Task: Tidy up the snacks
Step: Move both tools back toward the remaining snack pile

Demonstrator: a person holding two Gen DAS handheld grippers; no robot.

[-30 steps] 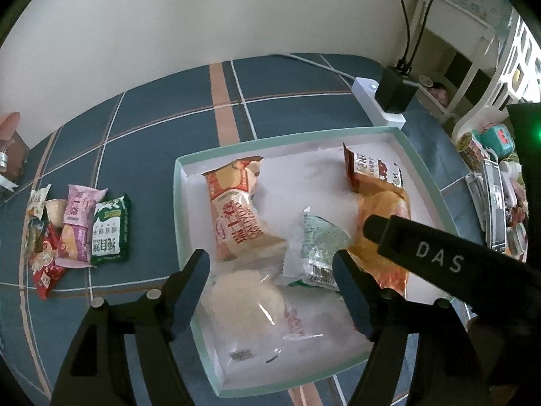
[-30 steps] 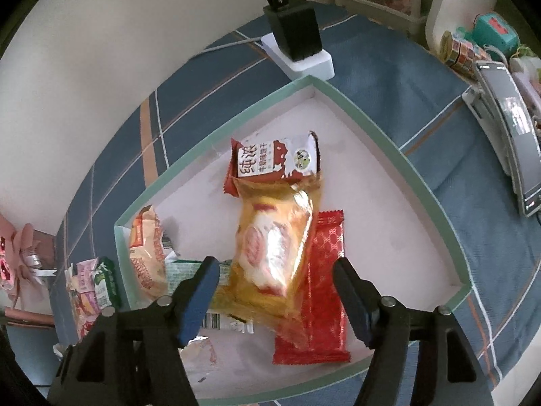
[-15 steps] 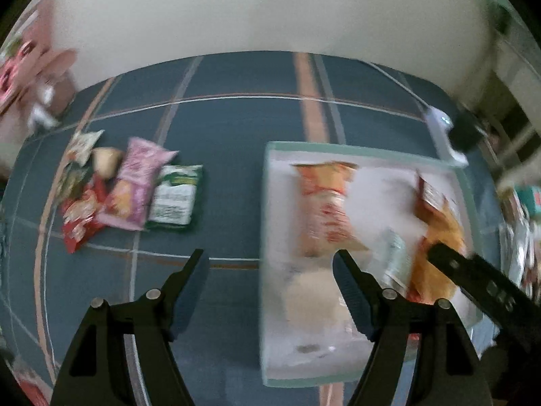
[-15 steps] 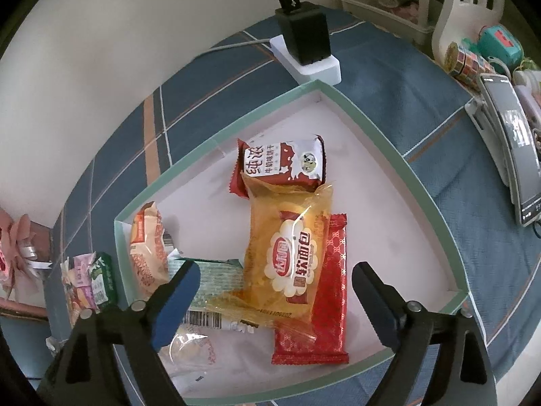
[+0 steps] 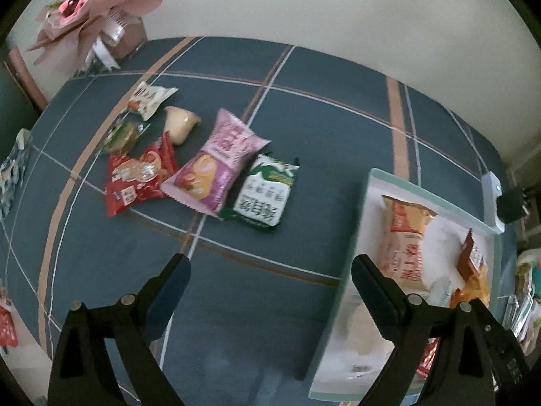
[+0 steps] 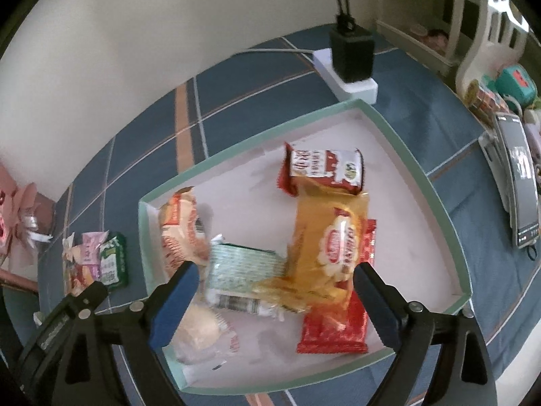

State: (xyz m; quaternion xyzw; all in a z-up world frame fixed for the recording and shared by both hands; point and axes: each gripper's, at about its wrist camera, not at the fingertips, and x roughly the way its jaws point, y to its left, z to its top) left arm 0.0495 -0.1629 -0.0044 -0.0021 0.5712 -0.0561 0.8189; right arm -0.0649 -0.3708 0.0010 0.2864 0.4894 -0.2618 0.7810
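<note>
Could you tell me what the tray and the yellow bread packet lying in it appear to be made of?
Tray: probably matte cardboard or thin plastic, judging by its thin, straight walls and dull white floor. Yellow bread packet: glossy, partly see-through plastic film, wrinkled and catching highlights.

Dim, soft blur, fisheye-warped edges

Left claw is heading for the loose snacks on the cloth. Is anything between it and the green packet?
Nothing visible. The left claw, its jaws opening and empty, hangs over bare blue cloth, and the green packet lies beyond it with only cloth between. The pink packet overlaps the green one's left edge. The tray sits off to the right.
</note>
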